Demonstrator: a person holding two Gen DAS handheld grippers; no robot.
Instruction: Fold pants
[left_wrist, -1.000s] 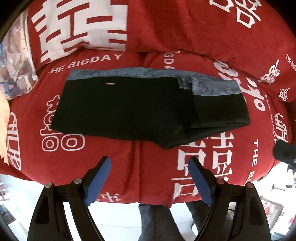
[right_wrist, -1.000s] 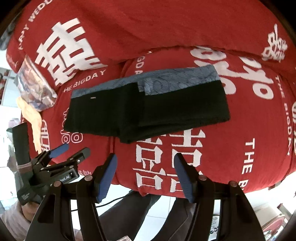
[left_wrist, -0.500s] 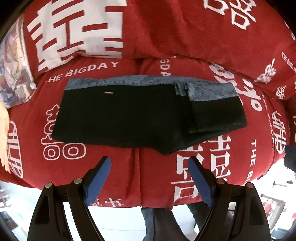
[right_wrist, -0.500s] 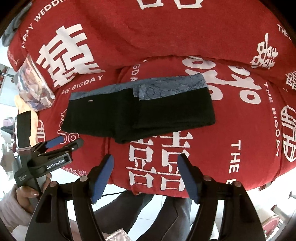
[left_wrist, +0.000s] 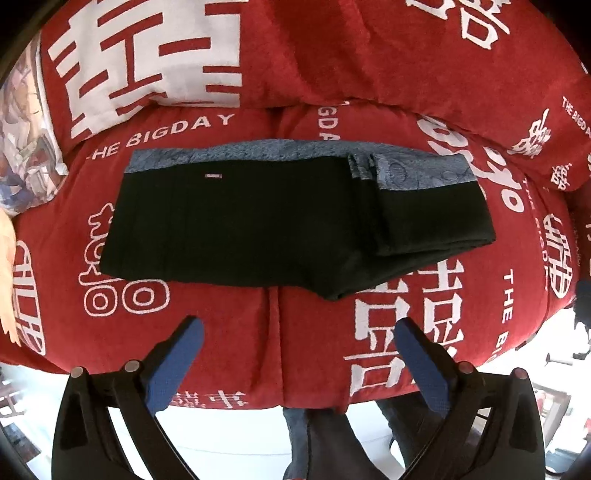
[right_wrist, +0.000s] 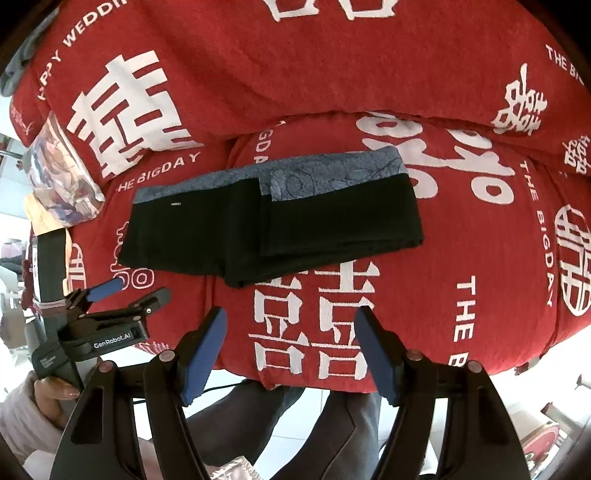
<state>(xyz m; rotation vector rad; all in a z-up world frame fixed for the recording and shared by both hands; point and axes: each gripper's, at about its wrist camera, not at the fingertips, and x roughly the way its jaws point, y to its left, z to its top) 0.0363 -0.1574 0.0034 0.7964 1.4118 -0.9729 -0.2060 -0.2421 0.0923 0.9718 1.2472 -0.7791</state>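
In the left wrist view, the left gripper (left_wrist: 297, 345) hangs over the front edge of the seat, aimed at the pants (left_wrist: 258, 225), its two blue-padded fingers (left_wrist: 173, 365) spread wide with only red fabric between them, touching nothing. One pair of black pants with a blue-grey patterned waistband (left_wrist: 236, 157) lies flat across two seat cushions, well beyond the fingertips; its right part is folded over on top of the rest, so the waistband shows a doubled layer there. The surface is a sofa under a red cover (left_wrist: 314, 332) printed with white characters and the words THE BIGDAY, with a back cushion behind the pants and one printed pillow (left_wrist: 26, 147) at the far left edge. In the right wrist view, the right gripper (right_wrist: 291, 349) likewise sits off the sofa's front edge, fingers (right_wrist: 376, 354) set wide apart and holding nothing. The pants (right_wrist: 295, 225) lie past its tips, folded part to the right. The left gripper (right_wrist: 110, 306) shows at lower left, held in the person's left hand (right_wrist: 51, 391), near the pants' left end but apart from them. Pale floor and the person's dark-trousered legs (right_wrist: 258, 417) show below the seat.
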